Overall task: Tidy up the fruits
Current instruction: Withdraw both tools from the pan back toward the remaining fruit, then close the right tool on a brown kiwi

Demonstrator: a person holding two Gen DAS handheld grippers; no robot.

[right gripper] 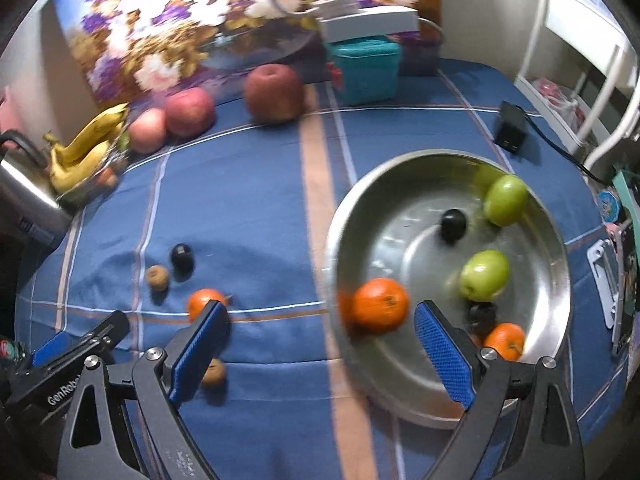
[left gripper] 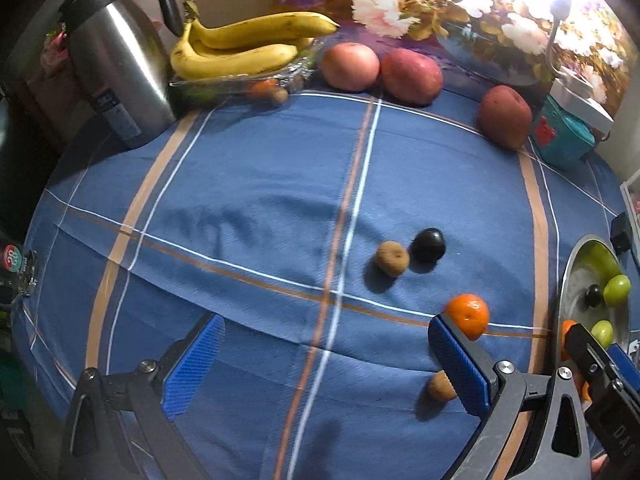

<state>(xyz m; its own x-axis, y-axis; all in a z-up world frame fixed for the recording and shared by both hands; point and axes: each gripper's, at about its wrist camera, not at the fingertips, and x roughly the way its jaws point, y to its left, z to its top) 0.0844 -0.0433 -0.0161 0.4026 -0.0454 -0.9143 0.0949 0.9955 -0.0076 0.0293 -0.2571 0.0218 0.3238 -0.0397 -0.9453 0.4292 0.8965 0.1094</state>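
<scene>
Both tools are spread wide right now. The left hand-held gripper (left gripper: 326, 360) hangs over the blue checked cloth (left gripper: 248, 184) on the counter, its blue pads far apart and nothing between them. Its right pad (left gripper: 460, 368) sits just in front of a loose orange (left gripper: 468, 316) and partly covers a small brown fruit (left gripper: 440, 386); whether it touches either, I can't tell.

The right hand-held gripper (right gripper: 320, 344) is released too, jaws wide, straddling the near rim of the steel bowl (right gripper: 552, 240). One pad (right gripper: 444, 360) reaches over the bowl, the other (right gripper: 200, 352) stays out over the cloth. An orange in the bowl (right gripper: 380, 304) lies between the two pads, against the bowl's left wall, blurred, and neither pad grips it.

Also in the bowl: two green fruits (right gripper: 505, 200), a dark round fruit (right gripper: 454, 225), another dark one down by the right pad, and a second orange (right gripper: 505, 341) at the near edge.

Out on the cloth, another brown fruit (left gripper: 392, 258) and a black fruit (left gripper: 428, 245) sit side by side, near the loose orange. Along the back edge stand three red apples (left gripper: 351, 66), with bananas (left gripper: 240, 48) on a clear tray (left gripper: 224, 84) beside a steel kettle (left gripper: 120, 68), and a teal box (left gripper: 562, 132) off to the right.
</scene>
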